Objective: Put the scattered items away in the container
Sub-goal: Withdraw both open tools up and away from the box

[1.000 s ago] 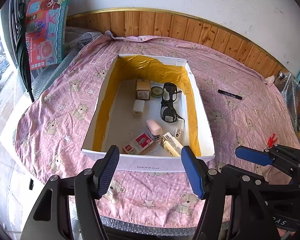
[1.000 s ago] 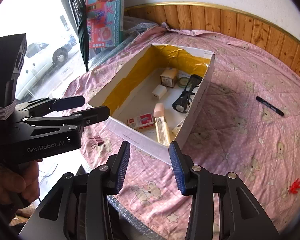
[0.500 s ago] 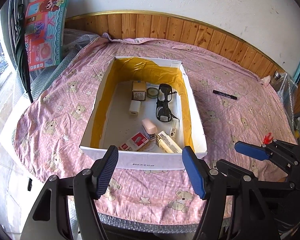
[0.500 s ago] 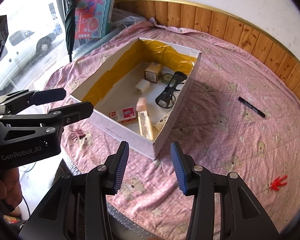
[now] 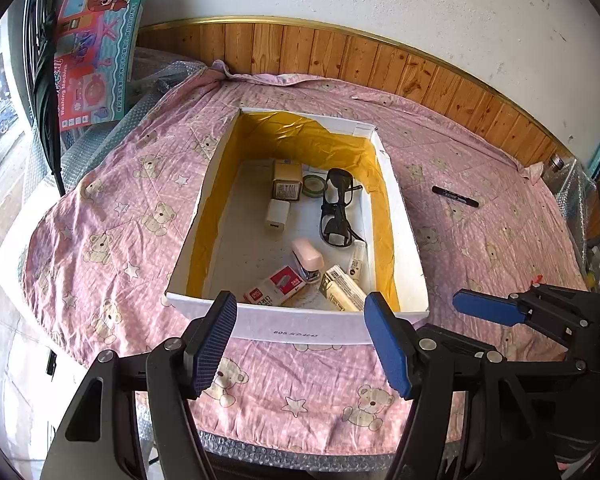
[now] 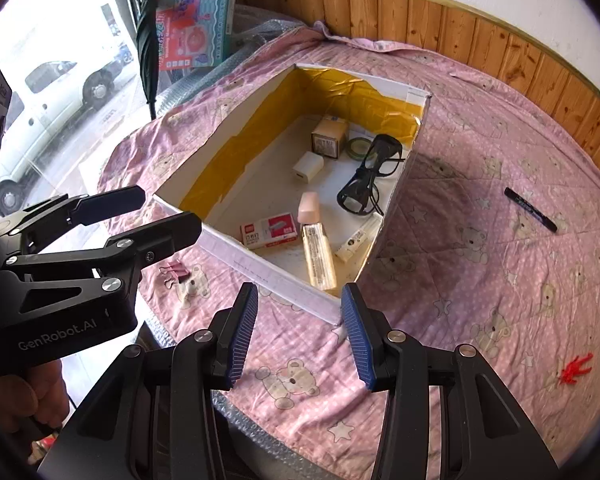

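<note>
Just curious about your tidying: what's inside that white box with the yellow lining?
The box holds black glasses, a pink stapler, a red staple packet, a white charger, a small carton, a tape roll and two tubes. Its near wall hides the floor just behind it.

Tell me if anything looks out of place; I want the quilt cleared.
Three items lie outside the box: a black marker to its right, a red clip near the quilt's right edge, and a pink binder clip by the box's near left corner. Both hand-held grippers are empty.
</note>
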`<state>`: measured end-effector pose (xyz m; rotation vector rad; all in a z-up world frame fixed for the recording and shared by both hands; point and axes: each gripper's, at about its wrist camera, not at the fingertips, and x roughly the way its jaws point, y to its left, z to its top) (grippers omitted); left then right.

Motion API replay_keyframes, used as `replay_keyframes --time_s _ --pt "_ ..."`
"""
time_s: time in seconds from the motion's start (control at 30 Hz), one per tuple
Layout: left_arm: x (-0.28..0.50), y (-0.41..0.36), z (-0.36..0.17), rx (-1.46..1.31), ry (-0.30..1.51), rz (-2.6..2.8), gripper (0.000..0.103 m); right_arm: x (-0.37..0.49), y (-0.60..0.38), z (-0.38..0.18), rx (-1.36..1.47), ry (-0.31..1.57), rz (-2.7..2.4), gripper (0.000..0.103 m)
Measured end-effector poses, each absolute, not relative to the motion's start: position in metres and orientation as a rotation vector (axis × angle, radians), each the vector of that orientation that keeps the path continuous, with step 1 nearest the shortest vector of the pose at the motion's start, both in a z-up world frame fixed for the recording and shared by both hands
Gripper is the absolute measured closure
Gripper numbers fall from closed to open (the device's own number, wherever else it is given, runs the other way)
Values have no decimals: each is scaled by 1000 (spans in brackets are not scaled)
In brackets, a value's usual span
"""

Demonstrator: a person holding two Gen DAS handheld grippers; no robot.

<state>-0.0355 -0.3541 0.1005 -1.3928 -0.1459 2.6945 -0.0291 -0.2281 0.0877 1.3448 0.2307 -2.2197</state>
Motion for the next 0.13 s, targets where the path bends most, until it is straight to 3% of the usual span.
replay_keyframes --time_s 0.13 --pt "-37 -361 98 -1399 -164 2698 36 -32 -231 89 1347 236 -2230 56"
